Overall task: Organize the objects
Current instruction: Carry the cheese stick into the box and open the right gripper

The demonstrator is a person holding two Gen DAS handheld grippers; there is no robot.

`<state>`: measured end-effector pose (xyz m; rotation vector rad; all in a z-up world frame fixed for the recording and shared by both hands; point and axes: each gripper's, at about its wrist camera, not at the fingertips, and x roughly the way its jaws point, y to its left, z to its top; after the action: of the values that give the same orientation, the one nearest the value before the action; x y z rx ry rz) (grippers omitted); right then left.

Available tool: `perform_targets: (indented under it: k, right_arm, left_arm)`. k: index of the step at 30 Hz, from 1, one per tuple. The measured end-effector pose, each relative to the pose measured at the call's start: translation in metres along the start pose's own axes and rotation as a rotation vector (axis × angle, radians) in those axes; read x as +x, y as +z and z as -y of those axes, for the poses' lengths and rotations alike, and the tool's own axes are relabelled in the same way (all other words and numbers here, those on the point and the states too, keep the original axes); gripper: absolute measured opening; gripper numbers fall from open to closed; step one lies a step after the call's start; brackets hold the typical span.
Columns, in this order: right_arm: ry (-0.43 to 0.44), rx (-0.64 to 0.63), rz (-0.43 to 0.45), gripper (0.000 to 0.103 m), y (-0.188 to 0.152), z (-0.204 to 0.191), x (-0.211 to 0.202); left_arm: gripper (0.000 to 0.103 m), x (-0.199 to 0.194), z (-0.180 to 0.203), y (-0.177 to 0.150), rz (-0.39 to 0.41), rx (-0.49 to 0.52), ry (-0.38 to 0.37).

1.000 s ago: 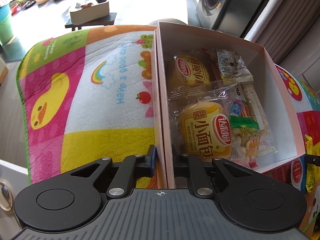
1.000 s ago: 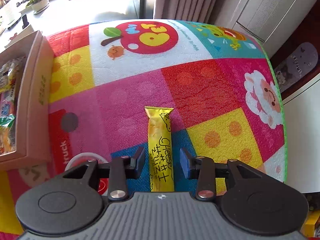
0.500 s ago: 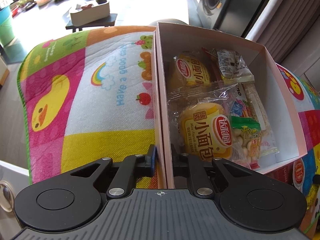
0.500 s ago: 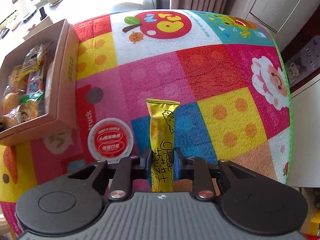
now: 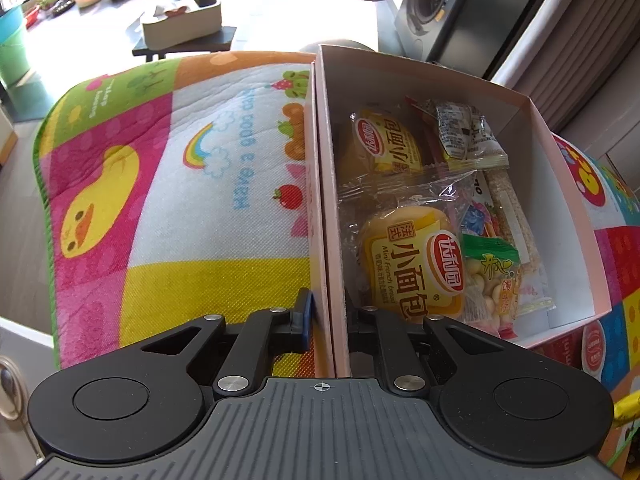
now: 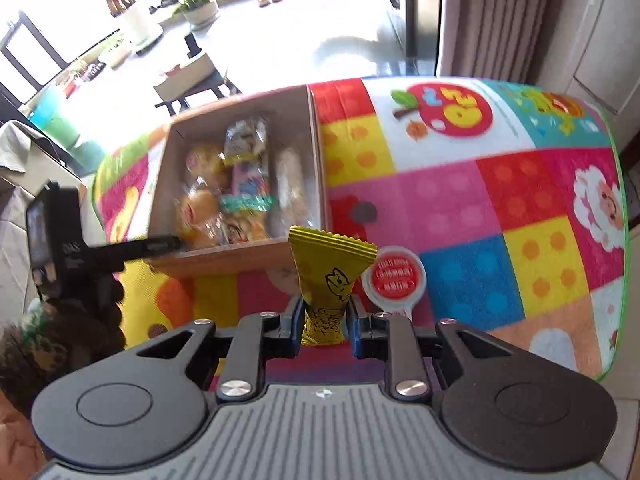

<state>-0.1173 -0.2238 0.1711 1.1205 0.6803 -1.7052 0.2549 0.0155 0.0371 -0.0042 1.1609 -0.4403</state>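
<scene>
A pink cardboard box [image 5: 568,200] lies on the patterned play mat and holds several snack packs, among them a yellow mini bread pack [image 5: 412,264]. My left gripper [image 5: 326,312] is shut on the box's left wall [image 5: 320,184], one finger outside and one inside. In the right wrist view my right gripper [image 6: 325,322] is shut on a yellow cheese snack stick [image 6: 326,276], held up off the mat and pointing at the box [image 6: 316,152]. The left gripper [image 6: 160,245] shows there at the box's near corner.
A small round cup with a red lid [image 6: 394,278] sits on the mat just right of the held stick. The colourful mat [image 6: 500,200] stretches right to a green edge. Beyond are a low black table [image 5: 184,42], plant pots and a washing machine [image 5: 432,4].
My right gripper closed on the cheese stick, lifted it off the mat and swung left toward the box. The left gripper stayed clamped on the box wall.
</scene>
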Motion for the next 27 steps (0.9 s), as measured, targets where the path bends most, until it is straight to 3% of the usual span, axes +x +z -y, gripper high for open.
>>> perform_targets:
  k: [6, 11, 27]
  right_arm:
    - [0.052, -0.071, 0.122, 0.021, 0.042, -0.024, -0.016]
    - [0.057, -0.113, 0.145, 0.021, 0.057, -0.04, -0.001]
    - [0.038, -0.177, -0.015, 0.022, 0.078, -0.053, 0.072]
  left_arm:
    - [0.015, 0.0, -0.001, 0.0, -0.005, -0.012, -0.006]
    - [0.015, 0.0, -0.003, 0.0, -0.008, -0.022, -0.013]
    - [0.016, 0.0, -0.004, 0.001, -0.014, -0.014, -0.028]
